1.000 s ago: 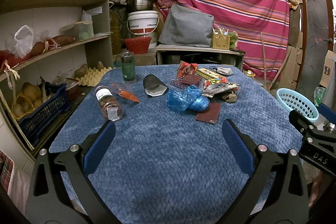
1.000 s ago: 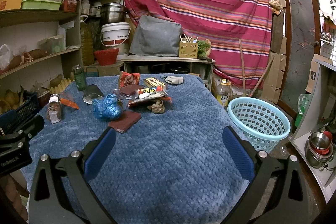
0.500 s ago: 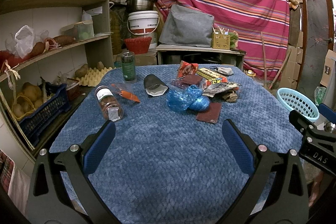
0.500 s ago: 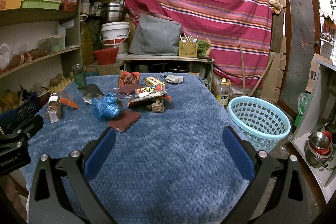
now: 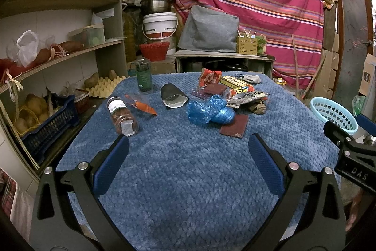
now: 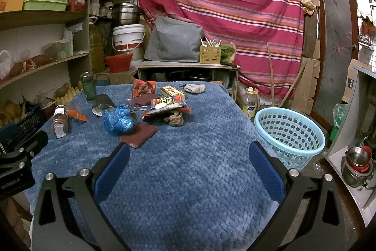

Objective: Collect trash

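My left tongs [image 5: 188,149] hover spread wide over the blue cloth [image 5: 188,180], grasping nothing. My right tongs [image 6: 189,157] are likewise released and empty. The trash lies ahead in a heap: blue bag [image 5: 209,112], maroon pad [image 5: 235,125], wrappers [image 5: 246,98], perhaps crumpled paper [image 6: 175,119]. The basket [image 6: 290,135] stands beside the table, to my right.

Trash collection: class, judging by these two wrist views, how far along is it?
Done: nothing visible; the light blue basket beside the table looks empty. In hand: nothing; left gripper and right gripper hover open over the blue cloth. Left: the blue plastic bag, wrappers and crumpled paper.
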The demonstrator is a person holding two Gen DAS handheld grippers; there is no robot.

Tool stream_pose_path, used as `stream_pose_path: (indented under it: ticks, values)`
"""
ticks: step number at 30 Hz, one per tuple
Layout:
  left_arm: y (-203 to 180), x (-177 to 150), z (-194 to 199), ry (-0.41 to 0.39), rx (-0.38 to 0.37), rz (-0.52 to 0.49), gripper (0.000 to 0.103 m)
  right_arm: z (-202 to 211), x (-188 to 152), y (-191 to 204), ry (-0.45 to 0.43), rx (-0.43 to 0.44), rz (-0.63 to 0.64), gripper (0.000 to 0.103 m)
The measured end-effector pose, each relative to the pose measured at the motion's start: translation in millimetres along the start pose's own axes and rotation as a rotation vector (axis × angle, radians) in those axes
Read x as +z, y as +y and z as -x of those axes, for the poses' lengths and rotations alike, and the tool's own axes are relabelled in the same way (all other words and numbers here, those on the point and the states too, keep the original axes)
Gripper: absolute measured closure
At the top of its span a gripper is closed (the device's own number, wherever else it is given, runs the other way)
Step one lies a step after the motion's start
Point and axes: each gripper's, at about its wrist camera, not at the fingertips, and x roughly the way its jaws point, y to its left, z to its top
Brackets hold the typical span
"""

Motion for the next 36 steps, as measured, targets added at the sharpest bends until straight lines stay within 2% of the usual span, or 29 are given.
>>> stream_pose_path:
  ticks: [24, 29, 36]
  values:
    - [1, 0, 1, 0.003, 0.004, -0.008, 0.005, -8, -2, -4, 0.011, -0.01, -0.002, 0.004]
    - [6, -1, -8, 0.019, 0.012, -0.01, 0.005, -16, -3, -7, 0.023, -0.018, 0.004, 0.004]
    - [19, 3, -46, 0.081, 0.012, 0.023, 0.005, -39, 7, -19, 0.035, -0.026, -0.025, 0.004]
